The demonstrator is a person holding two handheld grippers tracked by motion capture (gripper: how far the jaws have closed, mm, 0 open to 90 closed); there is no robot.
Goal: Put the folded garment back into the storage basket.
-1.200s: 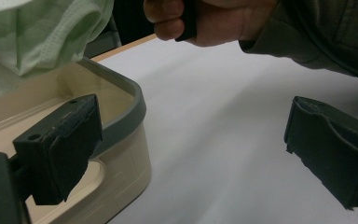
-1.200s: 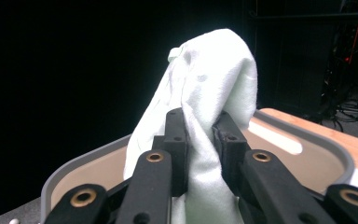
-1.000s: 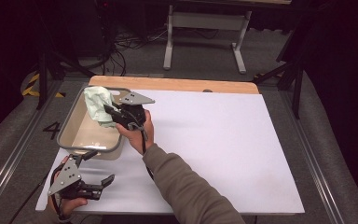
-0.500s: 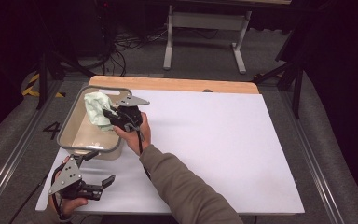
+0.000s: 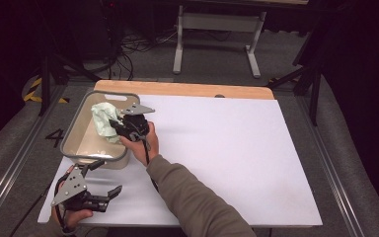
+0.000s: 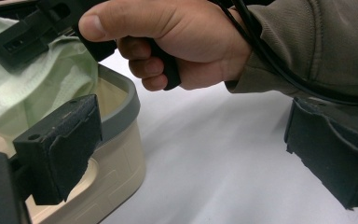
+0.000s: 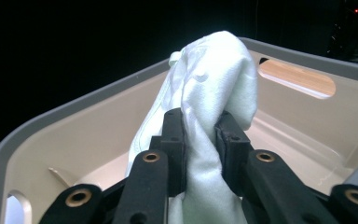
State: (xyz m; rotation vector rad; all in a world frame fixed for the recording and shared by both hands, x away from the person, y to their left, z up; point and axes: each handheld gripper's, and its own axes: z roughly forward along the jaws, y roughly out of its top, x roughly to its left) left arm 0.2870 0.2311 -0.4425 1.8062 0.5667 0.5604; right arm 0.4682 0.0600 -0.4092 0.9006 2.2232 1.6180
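Observation:
A pale green cloth [image 5: 102, 121] hangs bunched over the beige bin [image 5: 74, 129] at the table's left. My right gripper [image 5: 116, 126] is shut on it from the bin's right side. In the right gripper view the pads pinch the cloth [image 7: 209, 79] mid-fold above the bin's floor [image 7: 284, 135]; the jaws have just been opening a little, with the cloth still between them. My left gripper [image 5: 109, 177] rests open near the front left edge of the table, holding nothing. One of its pads [image 6: 58, 144] sits by the bin's near corner [image 6: 126, 105].
White paper [image 5: 227, 148] covers the table, with a wooden strip [image 5: 187, 89] along the far edge. The bin has grey rims and handle slots [image 7: 296, 77]. My right forearm in an olive sleeve [image 5: 192, 197] crosses the front of the table. Dark floor and metal stands lie beyond.
My right gripper has come down and slightly leftward, carrying the cloth lower into the bin. The left gripper has stayed where it was.

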